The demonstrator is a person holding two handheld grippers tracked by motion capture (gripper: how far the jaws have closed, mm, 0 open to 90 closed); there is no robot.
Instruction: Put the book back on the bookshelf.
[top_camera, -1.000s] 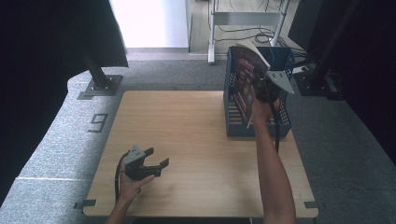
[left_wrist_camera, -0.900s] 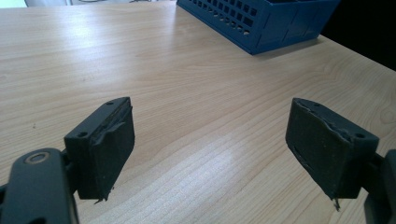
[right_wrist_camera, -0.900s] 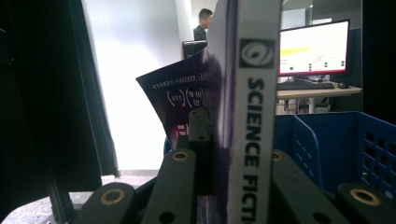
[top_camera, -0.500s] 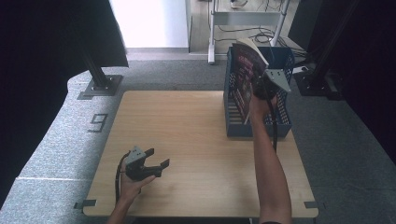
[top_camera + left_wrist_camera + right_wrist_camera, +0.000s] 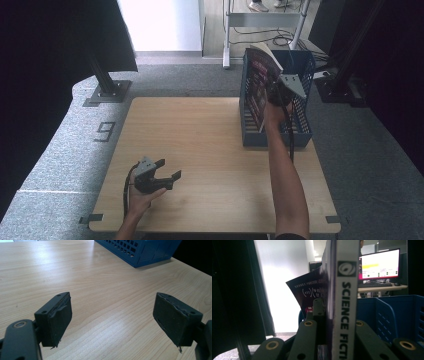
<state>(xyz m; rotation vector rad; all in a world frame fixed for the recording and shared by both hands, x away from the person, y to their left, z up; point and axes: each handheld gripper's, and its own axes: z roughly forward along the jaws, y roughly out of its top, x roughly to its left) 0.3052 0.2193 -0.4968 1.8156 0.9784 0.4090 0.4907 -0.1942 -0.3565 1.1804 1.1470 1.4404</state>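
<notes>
1. Right gripper (image 5: pixel 276 95) is clamping a dark-covered paperback book (image 5: pixel 344 290), hiding its lower end in the far-right blue plastic slotted crate (image 5: pixel 301 135).
2. Spine is reading "SCIENCE FICTI", cut off below.
3. Left gripper (image 5: pixel 112 320) is resting wide, near-left, gripping nothing.

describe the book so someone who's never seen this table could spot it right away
Start at the light wooden table and go to the blue plastic slotted rack at its far right corner. The dark-covered paperback book stands tilted in it, clamped by the right claw. Its white spine reads SCIENCE FICTI, the rest cut off.
</notes>
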